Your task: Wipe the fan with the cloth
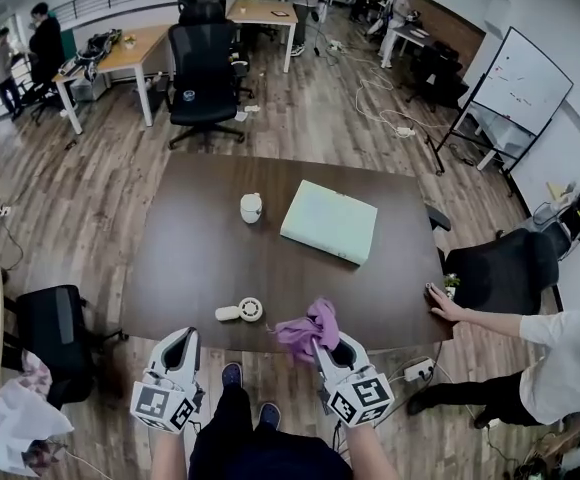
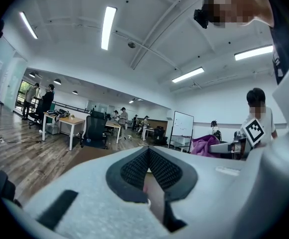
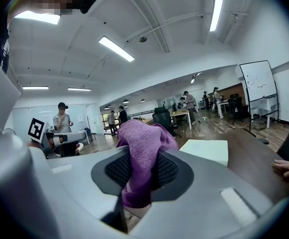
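Observation:
A small white fan lies on the dark brown table, close to its near edge, its short handle pointing left. My right gripper is just off that edge, to the right of the fan, shut on a purple cloth that bunches above its jaws. In the right gripper view the cloth is clamped between the pads of the gripper and hangs down through them. My left gripper hovers short of the edge, left of the fan, shut with nothing in it.
A pale green box and a small white cup-like object sit mid-table. A person at the right rests a hand on the table's corner. Black office chairs stand around, with desks and people beyond.

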`<action>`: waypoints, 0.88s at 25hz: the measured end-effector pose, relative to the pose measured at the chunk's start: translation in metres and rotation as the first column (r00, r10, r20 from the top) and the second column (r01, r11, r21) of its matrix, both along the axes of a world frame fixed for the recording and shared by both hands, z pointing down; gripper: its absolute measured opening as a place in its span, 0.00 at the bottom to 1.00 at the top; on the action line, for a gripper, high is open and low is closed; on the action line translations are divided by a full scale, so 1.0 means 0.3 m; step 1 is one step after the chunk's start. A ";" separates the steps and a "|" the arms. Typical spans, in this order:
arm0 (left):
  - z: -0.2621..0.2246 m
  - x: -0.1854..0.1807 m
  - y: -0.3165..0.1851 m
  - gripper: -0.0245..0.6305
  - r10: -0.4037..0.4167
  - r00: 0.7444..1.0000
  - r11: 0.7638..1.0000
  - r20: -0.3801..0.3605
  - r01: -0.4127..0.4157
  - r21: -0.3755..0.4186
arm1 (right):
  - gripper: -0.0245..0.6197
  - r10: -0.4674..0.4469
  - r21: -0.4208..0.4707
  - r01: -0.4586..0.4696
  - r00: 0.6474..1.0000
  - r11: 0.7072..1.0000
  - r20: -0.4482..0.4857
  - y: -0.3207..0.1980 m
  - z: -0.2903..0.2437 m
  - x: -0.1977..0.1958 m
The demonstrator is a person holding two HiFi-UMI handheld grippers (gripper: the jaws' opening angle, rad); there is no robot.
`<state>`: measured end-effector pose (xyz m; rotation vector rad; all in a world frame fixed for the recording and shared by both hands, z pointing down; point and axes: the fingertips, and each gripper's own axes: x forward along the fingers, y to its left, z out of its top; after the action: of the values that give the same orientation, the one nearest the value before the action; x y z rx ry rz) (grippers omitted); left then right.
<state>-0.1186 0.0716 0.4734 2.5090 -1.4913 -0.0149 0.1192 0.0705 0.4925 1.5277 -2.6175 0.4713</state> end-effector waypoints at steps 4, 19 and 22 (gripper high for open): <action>0.022 -0.030 -0.106 0.03 0.024 1.000 1.000 0.003 -0.024 -0.005 | 0.18 0.028 -0.007 -0.028 1.000 1.000 0.006 -0.093 0.010 -0.023; 0.047 -0.124 -0.439 0.03 0.159 0.985 0.987 0.071 -0.160 0.013 | 0.18 0.128 -0.021 -0.128 0.992 0.992 -0.010 -0.340 0.010 -0.134; 0.086 -0.105 -0.464 0.03 0.205 0.974 0.979 0.097 -0.205 -0.005 | 0.18 0.143 -0.032 -0.143 0.990 0.989 -0.004 -0.358 0.022 -0.142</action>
<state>-0.1502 -0.0677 0.4993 2.6897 -1.2584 0.1397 0.0765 -0.0370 0.4990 1.7120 -2.4971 0.5199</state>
